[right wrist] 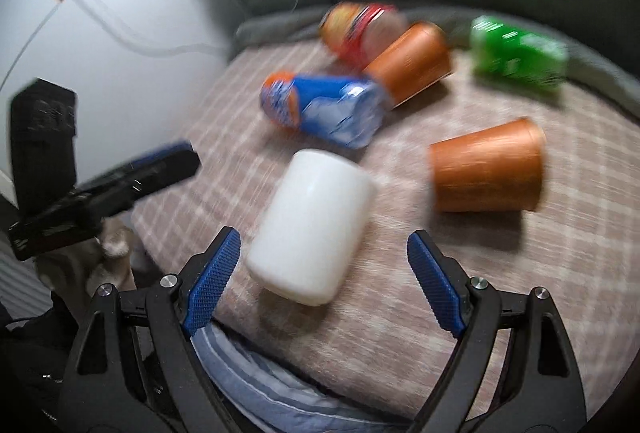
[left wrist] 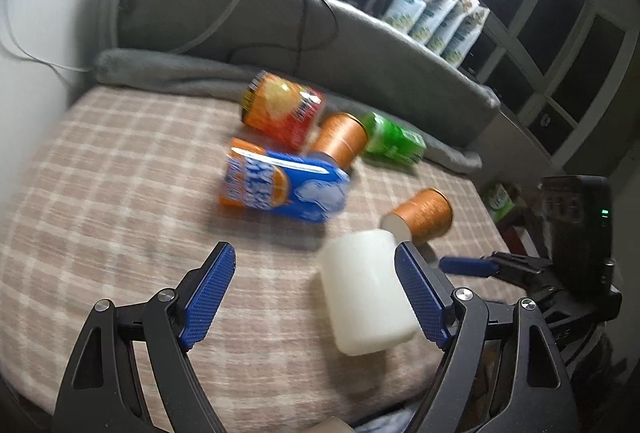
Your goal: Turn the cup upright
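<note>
White cup on its side on checked blanket, near front edge. Left tongs wide open, empty; cup just inside right finger. Right tongs wide open, empty; cup between fingers, nearer left one. Orange cup lying just beyond. Blue packet, second orange cup, red packet, green packet farther back.
</note>
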Action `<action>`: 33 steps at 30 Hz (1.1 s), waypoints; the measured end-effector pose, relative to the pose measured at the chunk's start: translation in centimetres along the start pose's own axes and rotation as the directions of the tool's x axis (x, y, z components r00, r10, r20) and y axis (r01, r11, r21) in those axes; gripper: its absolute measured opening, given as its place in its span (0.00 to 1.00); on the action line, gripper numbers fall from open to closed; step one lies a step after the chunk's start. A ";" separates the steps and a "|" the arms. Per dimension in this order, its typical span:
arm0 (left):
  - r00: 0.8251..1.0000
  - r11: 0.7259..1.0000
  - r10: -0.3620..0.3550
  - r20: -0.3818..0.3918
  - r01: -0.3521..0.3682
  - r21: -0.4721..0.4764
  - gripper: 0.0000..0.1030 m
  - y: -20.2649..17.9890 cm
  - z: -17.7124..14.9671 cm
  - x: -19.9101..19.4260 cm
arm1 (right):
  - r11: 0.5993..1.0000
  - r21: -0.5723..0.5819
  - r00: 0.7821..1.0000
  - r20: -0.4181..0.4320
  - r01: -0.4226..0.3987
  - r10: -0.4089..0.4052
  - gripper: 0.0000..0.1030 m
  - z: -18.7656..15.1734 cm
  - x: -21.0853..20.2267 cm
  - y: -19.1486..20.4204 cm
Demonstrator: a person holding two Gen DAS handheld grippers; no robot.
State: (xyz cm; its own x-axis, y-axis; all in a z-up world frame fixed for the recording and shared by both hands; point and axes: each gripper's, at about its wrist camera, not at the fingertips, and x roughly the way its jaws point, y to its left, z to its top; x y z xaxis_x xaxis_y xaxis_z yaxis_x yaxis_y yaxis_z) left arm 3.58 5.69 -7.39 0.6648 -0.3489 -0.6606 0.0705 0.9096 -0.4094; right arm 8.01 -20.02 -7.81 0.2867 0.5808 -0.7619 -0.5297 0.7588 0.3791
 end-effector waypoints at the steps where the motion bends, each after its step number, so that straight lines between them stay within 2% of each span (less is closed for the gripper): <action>1: 1.000 1.000 -0.011 -0.013 0.011 -0.001 0.80 -0.1 0.0 0.3 | 0.999 0.016 0.999 0.036 0.029 -0.030 0.85 -0.4 -0.9 -0.4; 4: 0.997 0.999 -0.044 -0.065 0.043 -0.005 0.80 -0.6 0.1 1.7 | 0.995 0.064 0.990 0.109 0.082 -0.088 0.85 -1.6 -2.8 -1.4; 8: 0.986 0.996 -0.088 -0.141 0.084 -0.035 0.80 -0.7 0.4 3.8 | 0.986 0.126 0.978 0.163 0.112 -0.132 0.85 -2.6 -4.7 -2.6; 15: 0.945 0.977 -0.190 -0.266 0.156 -0.144 0.80 0.1 0.6 7.0 | 0.972 0.185 0.964 0.192 0.148 -0.183 0.85 -3.7 -6.4 -3.9; 23: 0.922 0.966 -0.226 -0.315 0.171 -0.194 0.78 0.5 0.6 9.0 | 0.966 0.193 0.958 0.192 0.175 -0.212 0.85 -4.2 -6.2 -4.2; 26: 0.919 0.967 -0.228 -0.320 0.174 -0.187 0.77 0.3 0.7 9.0 | 0.964 0.193 0.956 0.192 0.184 -0.221 0.85 -4.2 -6.1 -4.3; 33: 0.919 0.971 -0.218 -0.329 0.169 -0.171 0.69 0.2 0.6 9.2 | 0.962 0.200 0.955 0.192 0.188 -0.227 0.85 -4.2 -6.1 -4.6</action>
State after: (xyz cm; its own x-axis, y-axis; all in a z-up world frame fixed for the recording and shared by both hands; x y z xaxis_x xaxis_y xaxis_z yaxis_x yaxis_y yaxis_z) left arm 10.19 2.82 -13.19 0.3509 -0.5930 -0.7247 0.0535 0.7853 -0.6168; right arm 5.36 -28.28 -7.09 0.5468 0.4390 -0.7130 -0.2955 0.8979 0.3262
